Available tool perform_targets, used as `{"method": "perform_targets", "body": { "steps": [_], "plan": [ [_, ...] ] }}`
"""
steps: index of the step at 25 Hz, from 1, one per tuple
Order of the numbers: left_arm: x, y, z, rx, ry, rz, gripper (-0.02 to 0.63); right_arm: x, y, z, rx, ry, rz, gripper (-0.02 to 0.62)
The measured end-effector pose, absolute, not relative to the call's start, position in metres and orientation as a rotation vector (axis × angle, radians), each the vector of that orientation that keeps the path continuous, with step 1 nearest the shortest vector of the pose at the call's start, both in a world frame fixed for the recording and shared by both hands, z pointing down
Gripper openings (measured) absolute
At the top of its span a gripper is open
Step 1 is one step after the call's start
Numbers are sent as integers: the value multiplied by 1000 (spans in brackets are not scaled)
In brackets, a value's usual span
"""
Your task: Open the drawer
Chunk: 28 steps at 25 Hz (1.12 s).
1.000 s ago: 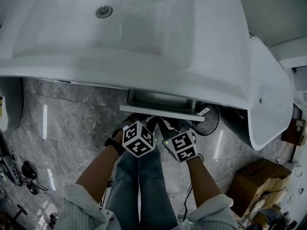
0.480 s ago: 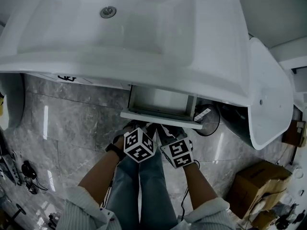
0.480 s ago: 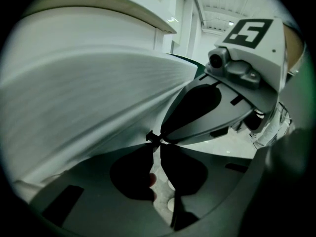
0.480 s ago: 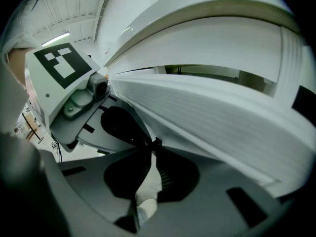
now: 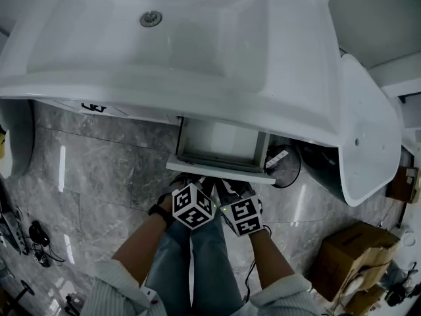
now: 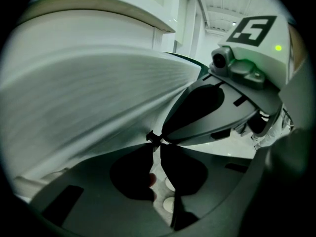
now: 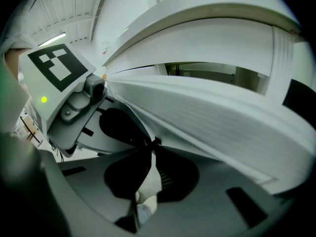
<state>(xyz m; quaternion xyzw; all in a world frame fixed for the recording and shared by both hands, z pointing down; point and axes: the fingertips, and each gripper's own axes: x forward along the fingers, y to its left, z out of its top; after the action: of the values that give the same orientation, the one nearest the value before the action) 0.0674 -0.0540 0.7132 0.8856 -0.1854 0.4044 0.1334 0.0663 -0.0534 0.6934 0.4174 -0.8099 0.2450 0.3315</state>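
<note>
Honestly, the drawer (image 5: 220, 147) is where I'd expect trouble: it sits partly out from under the sink (image 5: 197, 64), right of the basin's middle, with its white front facing the person's legs (image 5: 197, 262). Both tongs are squeezed nearly together with only a sliver of gap, tips nipping the edge of that front. The left tongs (image 6: 154, 141) are just beside the right tongs (image 7: 152, 144), around the panel's middle. That's a skinny bite on a smooth glossy lip, so my guess is the likeliest fail is the tips sliding off mid-pull and the hands jerking back. If one hand tugs harder than the other, the drawer could skew and jam on its runners. Any further pull also brings the front straight at the knees, so room may run short, and hauling too far might drop it off its rails. Count-wise: one drawer, two tongs, two forearms (image 5: 141, 239), one sink with one drain (image 5: 150, 19), one grey marble-look floor (image 5: 99, 170), and one cardboard box (image 5: 355, 249) off to the right.
</note>
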Motion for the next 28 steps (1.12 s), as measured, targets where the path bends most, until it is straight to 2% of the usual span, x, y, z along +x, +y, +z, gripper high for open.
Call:
{"method": "perform_targets", "body": {
  "steps": [17, 22, 28],
  "plan": [
    [68, -41, 724, 2500, -582, 1139, 51, 70, -40, 704, 1111, -2102, 724, 21],
    [63, -43, 728, 2414, -629, 1040, 75, 72, -37, 712, 1147, -2078, 783, 13],
    [59, -40, 729, 2415, -660, 1039, 75, 69, -35, 714, 1129, -2084, 802, 14]
  ]
}}
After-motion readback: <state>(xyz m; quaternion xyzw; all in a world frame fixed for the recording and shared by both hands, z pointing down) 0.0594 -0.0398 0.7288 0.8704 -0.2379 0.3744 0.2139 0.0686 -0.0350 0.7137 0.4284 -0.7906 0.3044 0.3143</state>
